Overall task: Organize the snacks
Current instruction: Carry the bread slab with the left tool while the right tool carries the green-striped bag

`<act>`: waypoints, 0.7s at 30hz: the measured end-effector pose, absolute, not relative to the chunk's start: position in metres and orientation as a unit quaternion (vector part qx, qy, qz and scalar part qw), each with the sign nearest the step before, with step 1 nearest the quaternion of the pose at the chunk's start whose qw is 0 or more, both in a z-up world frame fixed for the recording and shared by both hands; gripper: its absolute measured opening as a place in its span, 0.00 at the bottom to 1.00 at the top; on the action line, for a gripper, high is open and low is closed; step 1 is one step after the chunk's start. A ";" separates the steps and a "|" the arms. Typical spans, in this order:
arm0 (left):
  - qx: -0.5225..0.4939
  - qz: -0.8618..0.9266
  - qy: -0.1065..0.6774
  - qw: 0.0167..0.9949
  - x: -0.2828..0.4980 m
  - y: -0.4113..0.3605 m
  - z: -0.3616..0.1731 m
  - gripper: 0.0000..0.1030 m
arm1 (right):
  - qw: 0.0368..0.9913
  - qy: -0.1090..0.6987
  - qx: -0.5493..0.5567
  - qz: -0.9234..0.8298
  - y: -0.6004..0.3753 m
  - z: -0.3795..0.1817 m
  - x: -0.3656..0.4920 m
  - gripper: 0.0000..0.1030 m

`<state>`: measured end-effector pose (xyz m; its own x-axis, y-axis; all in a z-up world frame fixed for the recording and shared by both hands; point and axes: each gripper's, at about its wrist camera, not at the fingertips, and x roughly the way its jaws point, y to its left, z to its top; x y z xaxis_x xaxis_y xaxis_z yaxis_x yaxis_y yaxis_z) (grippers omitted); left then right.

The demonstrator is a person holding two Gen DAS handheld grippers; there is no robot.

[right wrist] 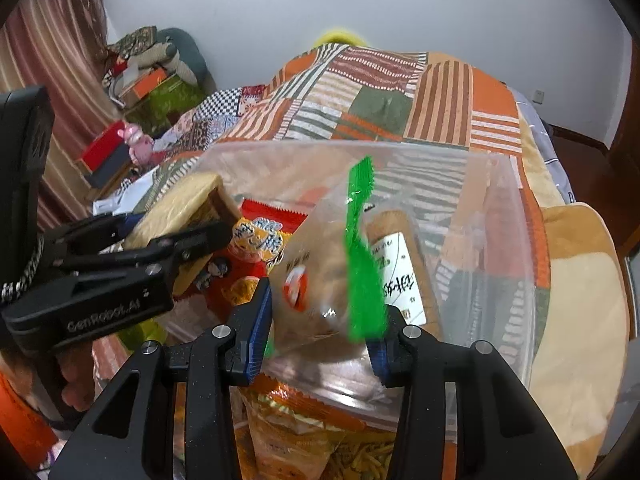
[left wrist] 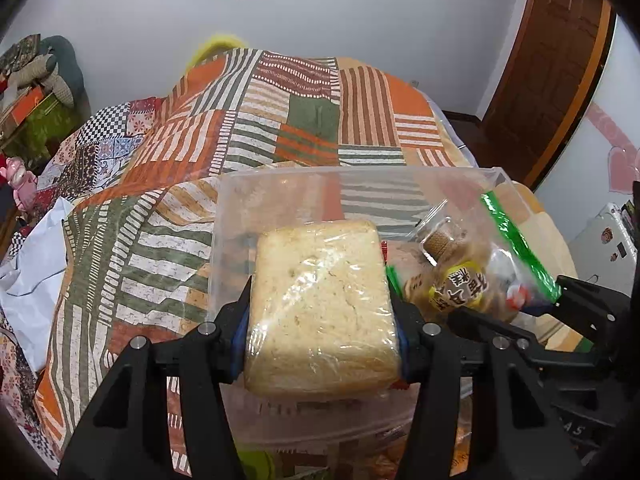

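My left gripper (left wrist: 320, 300) is shut on a pale slab of bread (left wrist: 316, 272) wrapped in clear film, its blue pads pressing both sides. The slab hangs over the left part of a clear plastic bin (left wrist: 280, 192) on the bed. My right gripper (right wrist: 324, 320) is shut on the lower part of a clear snack bag (right wrist: 320, 264) with a green zip strip and brown baked pieces inside. That bag hangs tilted and blurred over the bin (right wrist: 500, 184). A red and yellow snack packet (right wrist: 256, 240) lies inside the bin. The two grippers are side by side, close together.
The bin rests on a patchwork bedspread (left wrist: 280, 112) in orange, green and white. Orange snack packets (right wrist: 304, 420) lie under my right gripper at the near edge. White cloth (left wrist: 32, 272) lies at the left. Boxes and clutter (right wrist: 120, 152) stand beside the bed.
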<state>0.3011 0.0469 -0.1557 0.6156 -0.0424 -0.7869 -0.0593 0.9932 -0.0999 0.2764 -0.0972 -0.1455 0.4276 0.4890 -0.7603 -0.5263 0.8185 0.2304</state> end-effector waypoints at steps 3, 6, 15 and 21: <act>-0.059 0.010 0.433 0.899 0.299 0.048 -0.153 0.54 | 0.852 0.436 -0.032 0.289 -0.098 -0.145 0.273 0.41; -0.055 0.012 0.426 0.903 0.296 0.048 -0.147 0.55 | 0.856 0.430 -0.033 0.285 -0.101 -0.141 0.273 0.43; -0.053 0.008 0.406 0.912 0.268 0.054 -0.121 0.61 | 0.884 0.377 -0.041 0.273 -0.115 -0.108 0.252 0.59; -0.043 0.014 0.387 0.921 0.236 0.059 -0.103 0.69 | 0.895 0.347 -0.039 0.276 -0.128 -0.087 0.232 0.61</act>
